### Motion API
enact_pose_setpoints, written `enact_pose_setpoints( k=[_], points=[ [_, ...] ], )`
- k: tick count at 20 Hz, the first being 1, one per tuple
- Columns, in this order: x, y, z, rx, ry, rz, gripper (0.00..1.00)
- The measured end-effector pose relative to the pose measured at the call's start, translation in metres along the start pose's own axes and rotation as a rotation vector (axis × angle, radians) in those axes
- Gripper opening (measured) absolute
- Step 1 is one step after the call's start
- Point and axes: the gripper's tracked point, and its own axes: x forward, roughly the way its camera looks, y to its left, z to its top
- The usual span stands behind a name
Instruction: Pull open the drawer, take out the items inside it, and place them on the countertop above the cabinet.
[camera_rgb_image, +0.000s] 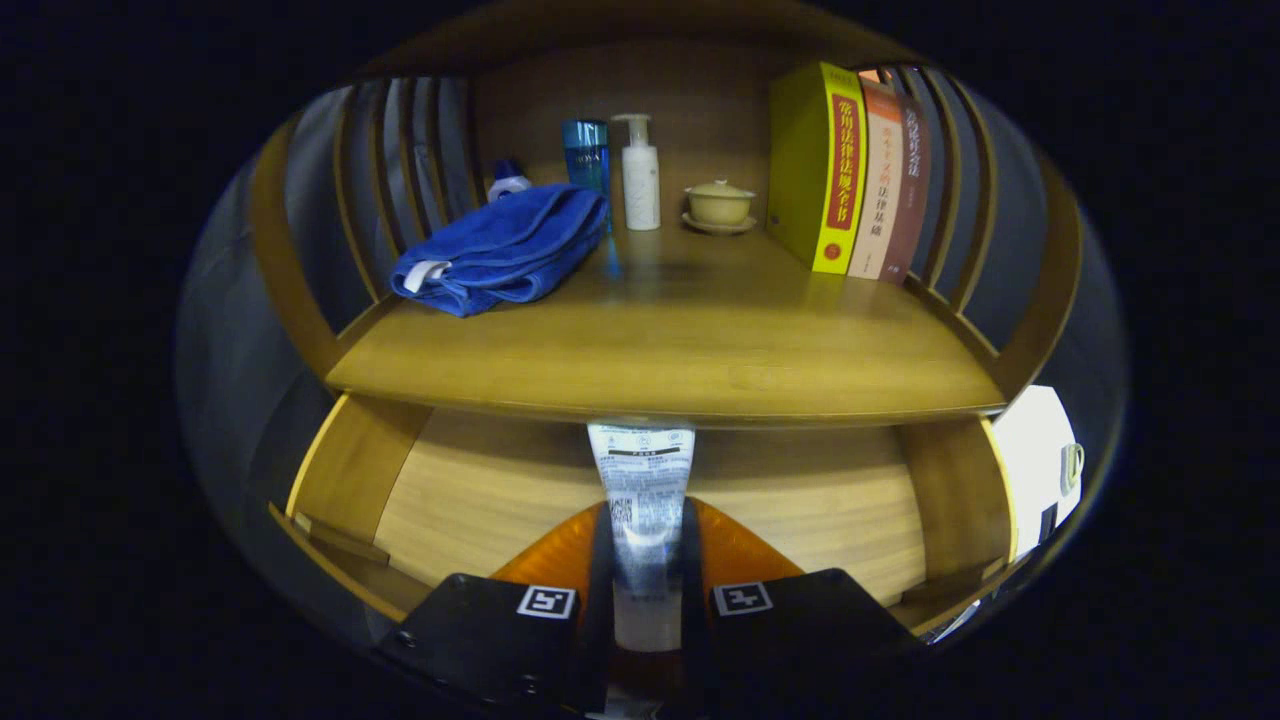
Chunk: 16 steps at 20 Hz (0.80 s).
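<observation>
Gripper (645, 570): fingers nearly closed, both pads pressing a clear tube (641, 500) w/ white printed label. Tube stands lengthwise between fingers; its far end reaches just to the front lip of the countertop (660, 375).

Below/around: drawer (480, 490) is pulled out, its wood floor bare apart from the tube held over it. Judgement: retrieval is done for this item, placement not yet.

Risks:
- Tube end is about level w/ the countertop lip; moving fwd w/o lifting would likely jam it against the edge and twist it out of the grip.
- Tube looks smooth and soft, so it may slip or squash under pressure.

Beyond, on countertop: blue towel (505, 250) at left; blue bottle (586, 155), pump bottle (640, 175) and lidded cup (718, 203) at rear; books (850, 170) at right. Centre front is free, the safest drop zone.
</observation>
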Motion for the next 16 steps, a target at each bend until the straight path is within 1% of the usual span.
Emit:
enact_pose_setpoints(
  k=[1,2,4,8,16],
  points=[
    [-0.022,0.007,0.065,-0.009,-0.045,-0.002,0.36],
    [-0.032,0.009,0.08,-0.008,-0.067,-0.015,0.37],
    [-0.032,0.016,0.079,0.001,-0.105,0.009,0.37],
    [-0.023,0.025,0.072,0.003,-0.131,0.049,0.37],
    [-0.025,0.023,0.072,0.002,-0.123,0.027,0.37]
  ],
)
